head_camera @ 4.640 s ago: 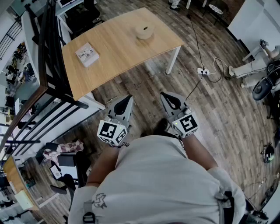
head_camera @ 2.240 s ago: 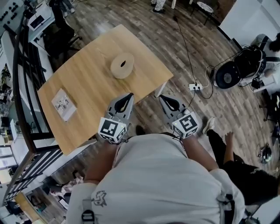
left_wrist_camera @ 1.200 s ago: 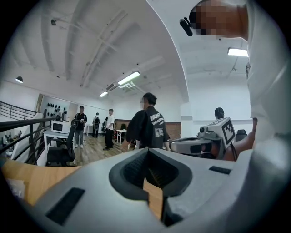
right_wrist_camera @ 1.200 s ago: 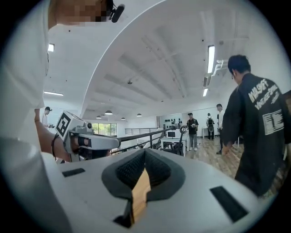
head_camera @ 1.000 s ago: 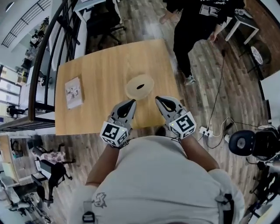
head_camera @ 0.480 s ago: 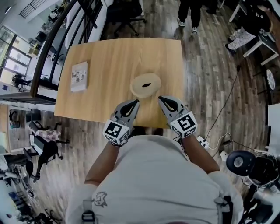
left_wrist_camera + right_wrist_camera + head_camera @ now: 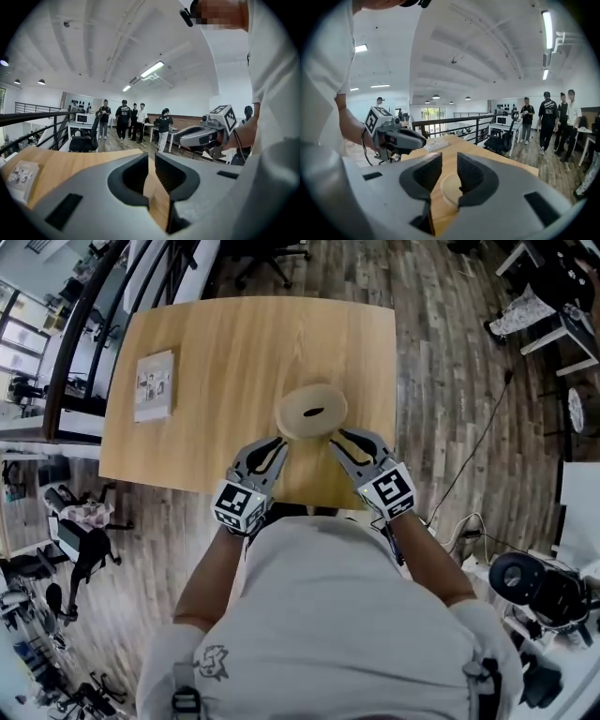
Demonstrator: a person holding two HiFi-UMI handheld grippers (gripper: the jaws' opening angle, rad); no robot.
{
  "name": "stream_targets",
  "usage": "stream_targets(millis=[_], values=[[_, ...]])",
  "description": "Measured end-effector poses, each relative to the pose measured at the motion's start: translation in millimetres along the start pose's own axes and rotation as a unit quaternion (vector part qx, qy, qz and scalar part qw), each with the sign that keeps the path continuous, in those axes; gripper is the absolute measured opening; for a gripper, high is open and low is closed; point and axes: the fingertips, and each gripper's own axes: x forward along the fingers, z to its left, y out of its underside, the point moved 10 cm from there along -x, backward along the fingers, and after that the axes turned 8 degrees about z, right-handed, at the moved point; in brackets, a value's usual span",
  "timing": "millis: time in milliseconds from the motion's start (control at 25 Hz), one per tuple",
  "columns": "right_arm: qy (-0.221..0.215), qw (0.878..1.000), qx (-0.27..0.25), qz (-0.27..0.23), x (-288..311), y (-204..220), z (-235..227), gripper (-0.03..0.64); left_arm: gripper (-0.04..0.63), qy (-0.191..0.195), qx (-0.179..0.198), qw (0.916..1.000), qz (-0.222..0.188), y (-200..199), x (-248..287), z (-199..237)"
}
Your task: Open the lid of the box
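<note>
A round, pale wooden box (image 7: 311,412) with a dark slot in its lid stands near the front edge of a light wooden table (image 7: 234,343). In the head view my left gripper (image 7: 278,442) is just short of the box on its near left, and my right gripper (image 7: 339,436) on its near right; neither touches it. The left jaws are opening and show only a narrow gap with nothing in it (image 7: 151,157). The right jaws (image 7: 449,159) are also opening, wider, and the box (image 7: 451,187) lies beyond the gap, not between the pads.
A booklet (image 7: 154,385) lies at the table's far left. A black railing (image 7: 80,324) runs along the left, with chairs below it. A cable (image 7: 469,456) trails over the wooden floor on the right. Several people (image 7: 123,119) stand in the background.
The table and box have come closer and swung square in front of me. Both grippers have moved up to the box's near side. The right jaws have parted, the left ones slightly.
</note>
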Motion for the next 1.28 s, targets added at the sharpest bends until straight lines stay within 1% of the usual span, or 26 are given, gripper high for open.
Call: stream_targets(millis=[160, 240, 360, 480, 600, 960, 1120, 1280], values=[[0.002, 0.999, -0.027, 0.041, 23.3, 7.7, -12.7, 0.115, 0.059, 0.01, -0.013, 0.9993, 0.032, 22.3, 14.5, 27.1], [0.004, 0.997, -0.042, 0.058, 34.8, 11.2, -17.9, 0.115, 0.074, 0.022, -0.02, 0.9981, 0.053, 34.7, 22.2, 38.2], [0.006, 0.996, -0.046, 0.079, 53.9, 10.8, -21.4, 0.121, 0.11, 0.046, -0.03, 0.9954, 0.079, 52.1, 28.3, 53.6], [-0.001, 0.993, -0.056, 0.102, 73.4, 11.1, -16.4, 0.124, 0.132, 0.065, -0.041, 0.9925, 0.095, 69.6, 27.7, 65.9], [-0.011, 0.991, -0.065, 0.118, 83.3, 19.7, -22.2, 0.127, 0.148, 0.079, -0.046, 0.9898, 0.109, 81.7, 39.4, 68.8], [-0.024, 0.978, -0.087, 0.187, 130.4, 50.2, -51.5, 0.146, 0.212, 0.098, -0.037, 0.9817, 0.159, 123.4, 76.9, 95.8], [-0.028, 0.971, -0.102, 0.213, 147.2, 57.0, -55.2, 0.161, 0.219, 0.094, -0.02, 0.9813, 0.167, 134.7, 85.0, 107.9], [-0.032, 0.961, -0.135, 0.238, 163.3, 66.8, -58.6, 0.169, 0.235, 0.1, -0.003, 0.9782, 0.182, 143.3, 94.8, 117.9]])
